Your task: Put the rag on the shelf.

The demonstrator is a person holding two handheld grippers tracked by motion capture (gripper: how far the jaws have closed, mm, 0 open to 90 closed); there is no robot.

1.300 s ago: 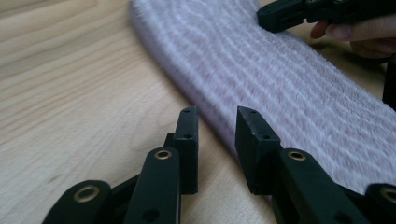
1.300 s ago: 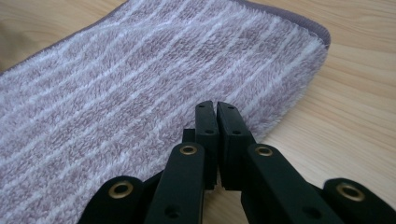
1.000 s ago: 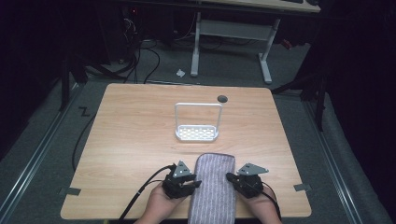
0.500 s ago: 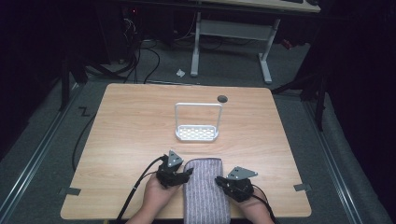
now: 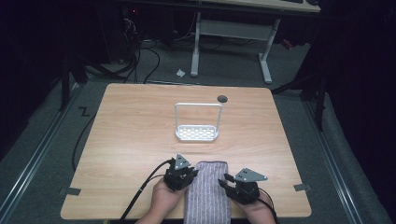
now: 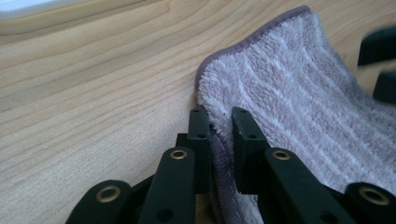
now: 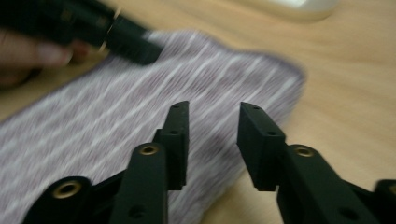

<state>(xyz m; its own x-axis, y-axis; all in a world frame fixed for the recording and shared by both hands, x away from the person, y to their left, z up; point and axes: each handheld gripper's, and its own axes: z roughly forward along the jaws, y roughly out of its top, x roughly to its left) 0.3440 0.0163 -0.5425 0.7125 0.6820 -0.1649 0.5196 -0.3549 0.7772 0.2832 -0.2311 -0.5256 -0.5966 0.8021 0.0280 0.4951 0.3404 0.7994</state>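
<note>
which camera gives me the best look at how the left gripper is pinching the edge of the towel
The left gripper view: the left gripper has just closed its jaws on the towel hem, shown close up. The high view shows it small at the towel's left edge. The right gripper view shows it blurred at the far side.

no readable text, label, brand or number anywhere: none on the worktop (image 5: 140,121), none on the towel (image 5: 208,191), none on the rack (image 5: 197,134), none on either hand-held gripper. only a dark z-shaped mark on the floor (image 5: 84,112) left of the worktop.
</note>
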